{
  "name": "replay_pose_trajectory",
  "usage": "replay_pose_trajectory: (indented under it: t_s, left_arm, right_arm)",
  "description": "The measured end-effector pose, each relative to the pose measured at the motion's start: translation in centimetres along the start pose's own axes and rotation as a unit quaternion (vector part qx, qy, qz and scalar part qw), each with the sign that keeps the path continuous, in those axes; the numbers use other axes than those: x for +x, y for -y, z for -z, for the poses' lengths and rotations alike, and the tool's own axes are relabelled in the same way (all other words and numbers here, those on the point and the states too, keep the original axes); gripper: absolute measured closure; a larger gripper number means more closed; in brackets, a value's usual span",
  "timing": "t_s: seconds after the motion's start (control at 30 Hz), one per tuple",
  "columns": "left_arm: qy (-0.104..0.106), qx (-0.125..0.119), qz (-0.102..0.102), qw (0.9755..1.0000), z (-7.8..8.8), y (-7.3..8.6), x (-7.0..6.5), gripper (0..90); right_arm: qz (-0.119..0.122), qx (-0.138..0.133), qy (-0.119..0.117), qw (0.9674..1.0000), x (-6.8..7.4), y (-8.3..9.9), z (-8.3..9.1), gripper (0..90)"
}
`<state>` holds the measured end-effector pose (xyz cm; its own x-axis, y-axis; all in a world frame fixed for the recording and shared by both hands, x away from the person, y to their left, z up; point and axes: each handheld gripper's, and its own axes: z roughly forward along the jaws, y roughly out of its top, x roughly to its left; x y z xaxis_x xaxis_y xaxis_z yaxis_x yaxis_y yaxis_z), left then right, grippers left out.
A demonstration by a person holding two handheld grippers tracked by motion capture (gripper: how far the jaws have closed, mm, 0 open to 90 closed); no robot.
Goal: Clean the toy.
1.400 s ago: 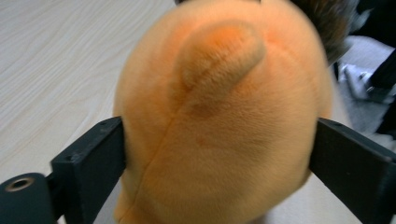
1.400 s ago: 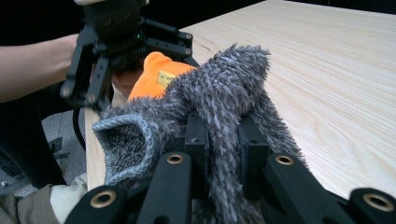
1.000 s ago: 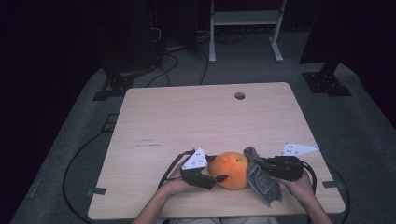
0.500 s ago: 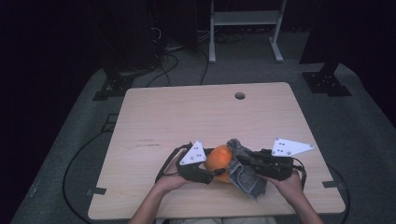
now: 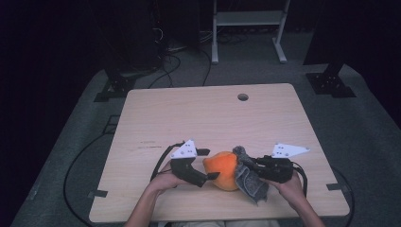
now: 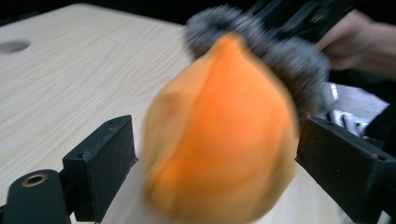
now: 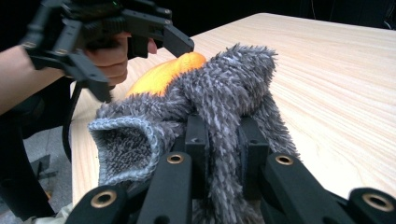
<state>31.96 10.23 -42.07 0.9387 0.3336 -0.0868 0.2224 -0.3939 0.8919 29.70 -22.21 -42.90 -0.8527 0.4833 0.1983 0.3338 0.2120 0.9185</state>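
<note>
So the action's all at the near edge of the table (image 5: 208, 113), right in front of the person. The right gripper (image 7: 223, 140) has its jaws clamped tight on a grey fuzzy sock (image 7: 219, 98). From the right gripper view you can see the fabric squeezed up between the two black jaws, with the ribbed cuff hanging open off to the left side of them. In the high view that same sock (image 5: 249, 178) droops down below the right gripper (image 5: 253, 166).

Just past the right jaws, touching the grey fluff, is the orange sock (image 5: 223, 169), balled up into a lumpy round shape. It sits between the two grippers. The grey sock wraps over its top on the side away from the left gripper, as the left gripper view shows (image 6: 261, 46).

The left gripper (image 6: 215, 158) has just been opening its jaws. The orange ball (image 6: 219, 140) is still sitting in the gap between them, but the pads stand clear of it on both sides, so it's not being squeezed.

Further out from both grippers it's bare wood, with a small round hole (image 5: 243, 97) near the far edge.
</note>
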Motion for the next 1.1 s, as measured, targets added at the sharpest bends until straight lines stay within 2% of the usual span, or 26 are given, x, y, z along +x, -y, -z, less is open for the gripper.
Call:
replay_pose_trajectory:
  t_s: [0.07,0.13,0.23,0.33,0.37,0.4,0.5,0.57,0.67,0.7,0.77,0.83,0.87,0.9,0.97,1.0,1.03,1.1]
  left_arm:
    - [0.005,0.009,0.008,0.9999,-0.4,0.5,0.3,9.6]
    - [0.016,0.008,0.020,0.9996,-0.8,0.8,0.5,9.5]
    - [0.028,0.001,0.026,0.9993,-1.4,1.0,0.5,9.2]
    - [0.037,0.005,0.019,0.9991,-1.8,0.9,0.3,9.6]
    - [0.042,-0.002,0.011,0.9991,-1.8,0.8,0.0,14.2]
    - [0.040,-0.015,0.005,0.9991,-1.8,0.8,-0.4,21.8]
    - [0.029,-0.019,-0.017,0.9992,-1.7,-0.1,-1.7,32.6]
    - [0.033,-0.035,-0.020,0.9986,-1.1,-1.0,-2.0,35.2]
    - [0.040,-0.068,-0.005,0.9969,0.1,-1.9,-2.0,35.2]
    - [0.037,-0.064,-0.006,0.9972,0.2,-1.9,-2.0,35.2]
    - [0.026,-0.043,-0.003,0.9987,-0.2,-1.4,-1.9,33.8]
    - [0.019,-0.022,0.002,0.9996,-1.1,-0.5,-1.7,30.9]
    - [0.021,-0.029,0.010,0.9993,-1.1,-0.3,-1.6,31.6]
    - [0.019,-0.034,0.024,0.9990,-1.1,-0.3,-1.4,32.4]
    - [0.008,-0.036,0.033,0.9988,-1.2,-0.3,-1.2,33.3]
    - [0.008,-0.037,0.036,0.9987,-1.3,-0.2,-1.2,33.3]
    - [0.007,-0.039,0.032,0.9987,-1.5,-0.2,-1.2,33.3]
    - [0.003,-0.039,0.025,0.9989,-1.7,-0.3,-1.4,33.3]
  right_arm:
    - [-0.002,0.001,0.001,1.0000,-0.1,0.2,0.3,76.9]
    - [-0.004,0.003,0.005,1.0000,-0.2,0.4,0.5,76.8]
    - [-0.001,0.005,0.009,0.9999,-0.3,0.5,0.7,76.8]
    - [-0.001,0.003,0.005,1.0000,-0.4,0.5,0.8,76.7]
    - [-0.004,-0.001,0.005,1.0000,-0.3,0.5,0.9,76.4]
    - [-0.010,-0.005,0.005,0.9999,-0.4,0.5,0.9,76.4]
    - [-0.031,-0.024,0.003,0.9992,-0.6,0.4,1.2,77.3]
    - [-0.038,-0.042,-0.001,0.9984,-0.4,0.1,1.5,77.4]
    - [-0.056,-0.070,-0.016,0.9958,-0.5,-0.1,1.8,77.5]
    - [-0.059,-0.070,-0.016,0.9956,-0.5,0.0,1.6,77.5]
    - [-0.064,-0.051,-0.010,0.9966,-0.6,0.3,0.9,77.5]
    - [-0.057,-0.012,0.013,0.9982,-0.7,0.8,-0.1,77.3]
    - [-0.043,0.005,0.020,0.9989,-0.7,1.1,-0.5,77.3]
    - [-0.045,0.001,0.021,0.9988,-0.8,1.1,-0.4,77.3]
    - [-0.043,-0.008,0.025,0.9987,-0.8,0.8,0.1,77.3]
    - [-0.041,-0.018,0.020,0.9988,-0.8,0.6,0.4,77.3]
    - [-0.038,-0.028,0.017,0.9987,-0.5,0.4,0.6,77.3]
    - [-0.012,-0.034,0.019,0.9992,0.2,-0.3,0.9,77.2]
